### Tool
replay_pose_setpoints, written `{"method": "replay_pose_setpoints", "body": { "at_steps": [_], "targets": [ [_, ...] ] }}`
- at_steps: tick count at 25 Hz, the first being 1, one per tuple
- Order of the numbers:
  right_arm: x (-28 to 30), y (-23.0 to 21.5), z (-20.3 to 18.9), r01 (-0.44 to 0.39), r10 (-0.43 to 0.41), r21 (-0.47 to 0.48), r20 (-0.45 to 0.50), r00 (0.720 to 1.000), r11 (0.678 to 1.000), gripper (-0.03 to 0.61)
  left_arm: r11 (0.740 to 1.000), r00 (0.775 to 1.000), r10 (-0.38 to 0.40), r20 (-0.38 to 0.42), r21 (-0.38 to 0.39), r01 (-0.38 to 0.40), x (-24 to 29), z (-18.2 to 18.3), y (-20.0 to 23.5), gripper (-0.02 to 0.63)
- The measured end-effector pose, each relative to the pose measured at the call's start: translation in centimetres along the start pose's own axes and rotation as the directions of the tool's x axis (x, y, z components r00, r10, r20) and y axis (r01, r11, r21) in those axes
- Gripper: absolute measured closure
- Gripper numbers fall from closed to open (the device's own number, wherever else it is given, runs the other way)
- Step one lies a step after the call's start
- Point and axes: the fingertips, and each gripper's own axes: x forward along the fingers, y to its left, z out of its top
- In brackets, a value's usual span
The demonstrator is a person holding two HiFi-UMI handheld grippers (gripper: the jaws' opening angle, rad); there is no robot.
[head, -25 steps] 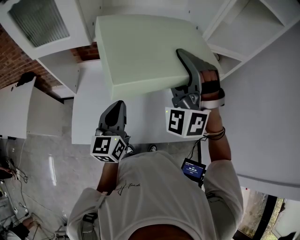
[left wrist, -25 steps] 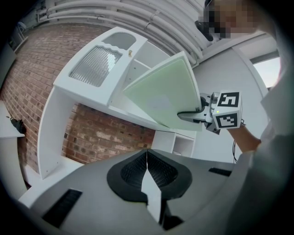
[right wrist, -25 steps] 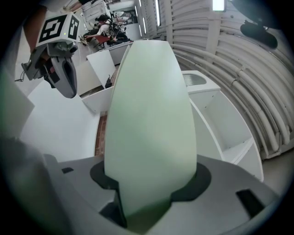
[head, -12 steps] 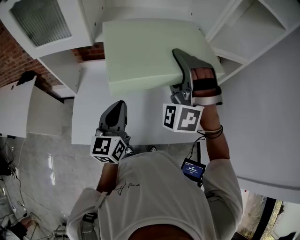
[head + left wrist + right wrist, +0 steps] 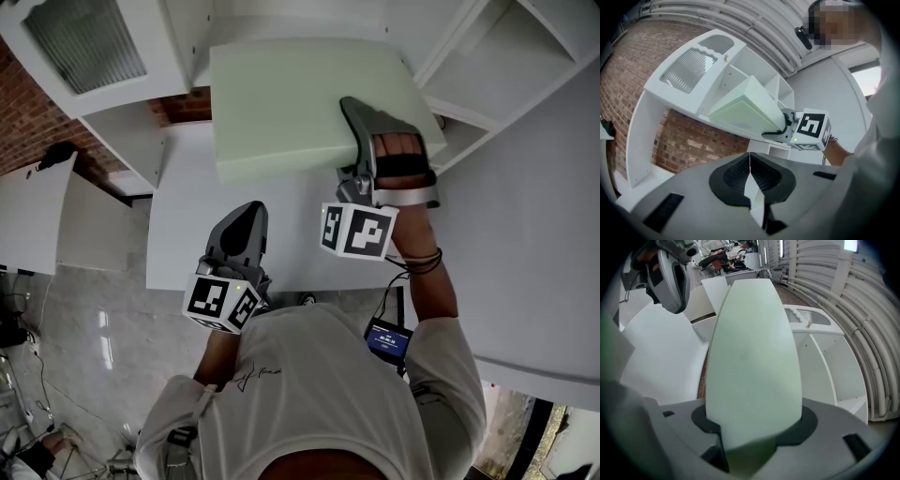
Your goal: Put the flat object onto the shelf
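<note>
Far left, head view: brick wall (image 5: 26,127), and a frosted-glass door (image 5: 82,39) on the white shelf unit (image 5: 127,127). Below the shelf unit is a white tabletop (image 5: 187,239).

The left gripper (image 5: 249,214) hangs low over the tabletop's near part, well apart from the slab, with the left marker cube (image 5: 223,302) toward the person. In the left gripper view its jaws are pressed together with only a thin seam between them. Nothing is in them.

At centre is the flat slab (image 5: 291,103), pale green, thick and rectangular. It is held up above the tabletop and tilted, with its far edge in at the shelf unit's open middle bay. Cannot tell whether that edge touches a board. Its near edge hangs free over the tabletop.

The right gripper (image 5: 361,127) is clamped on the slab's near right corner, one jaw on top and the other under it. In the right gripper view the slab fills the gap between the jaws and runs away toward the shelf. The right hand (image 5: 401,150) is strapped in behind the jaws. The right marker cube (image 5: 361,230) sits below the slab's edge.

Lower down are the person's white shirt (image 5: 309,394) and a small device (image 5: 387,337) by the right forearm. Right of the slab are more open white compartments of the shelf unit.
</note>
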Motion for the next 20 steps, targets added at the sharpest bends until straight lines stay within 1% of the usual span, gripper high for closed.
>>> {"method": "replay_pose_setpoints", "body": {
  "at_steps": [4, 9, 15, 20],
  "targets": [
    [0.4, 0.3, 0.1, -0.012, 0.012, 0.004, -0.005, 1.000, 1.000, 0.297, 0.999, 0.998, -0.043, 0.050, 0.019, 0.042, 0.6, 2.4, -1.8, 0.598],
    [0.8, 0.5, 0.2, -0.014, 0.014, 0.006, -0.002, 1.000, 1.000, 0.296, 0.992, 0.991, -0.082, 0.106, 0.100, 0.071, 1.3, 5.0, -3.3, 0.598],
    [1.1, 0.7, 0.2, -0.027, 0.027, 0.008, -0.008, 1.000, 1.000, 0.290, 0.986, 0.986, -0.086, 0.140, 0.157, 0.064, 2.0, 6.7, -3.7, 0.598],
    [1.4, 0.9, 0.3, -0.037, 0.037, 0.007, -0.009, 0.999, 0.999, 0.284, 0.983, 0.984, -0.098, 0.150, 0.167, 0.072, 2.8, 7.3, -4.1, 0.598]
  ]
}}
